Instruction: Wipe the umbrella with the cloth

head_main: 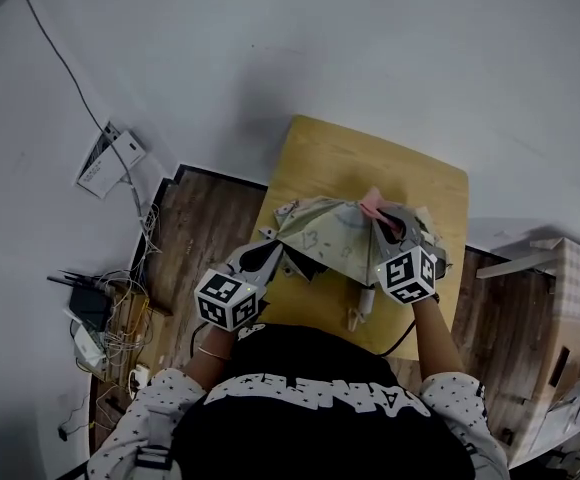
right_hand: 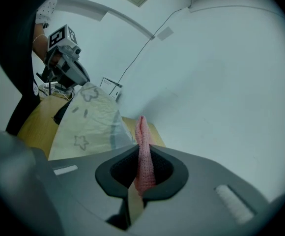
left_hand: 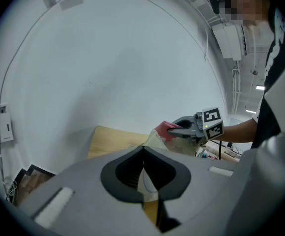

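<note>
A small pale umbrella with star prints lies open on a yellow wooden table; its white handle points toward me. My left gripper is shut on the umbrella's left edge. My right gripper is shut on a pink knitted cloth, which pokes out over the top of the canopy. The cloth shows pink at the umbrella's crown. In the left gripper view the right gripper holds the cloth above the canopy.
The table stands against a white wall. Cables and a power strip lie on the wooden floor at the left. A paper sheet lies near the wall. Cardboard boxes stand at the right.
</note>
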### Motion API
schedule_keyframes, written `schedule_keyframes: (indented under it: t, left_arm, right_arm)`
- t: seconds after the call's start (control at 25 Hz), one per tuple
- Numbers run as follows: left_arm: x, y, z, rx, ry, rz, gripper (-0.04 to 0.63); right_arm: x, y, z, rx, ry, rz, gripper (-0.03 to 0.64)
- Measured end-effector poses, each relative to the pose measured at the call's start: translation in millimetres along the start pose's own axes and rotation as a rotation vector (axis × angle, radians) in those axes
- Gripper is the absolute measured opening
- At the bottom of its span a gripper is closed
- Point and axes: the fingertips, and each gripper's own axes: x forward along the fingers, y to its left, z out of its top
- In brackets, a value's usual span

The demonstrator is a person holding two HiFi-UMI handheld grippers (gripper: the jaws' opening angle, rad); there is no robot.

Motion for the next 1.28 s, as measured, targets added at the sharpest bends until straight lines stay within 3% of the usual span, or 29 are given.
schedule_keyframes:
  t: [0.48,1.28]
  left_arm:
    - [3,4,2,0.018,0.016,-0.008,0.000]
    - [5,2,4,0.057,0.033,-0.047,0.000]
  right_arm:
    - [-6,30,-39,0.039,0.099,0.059,0.034]
    - [-50,61,-65,0.124,0.162,0.024,0.034]
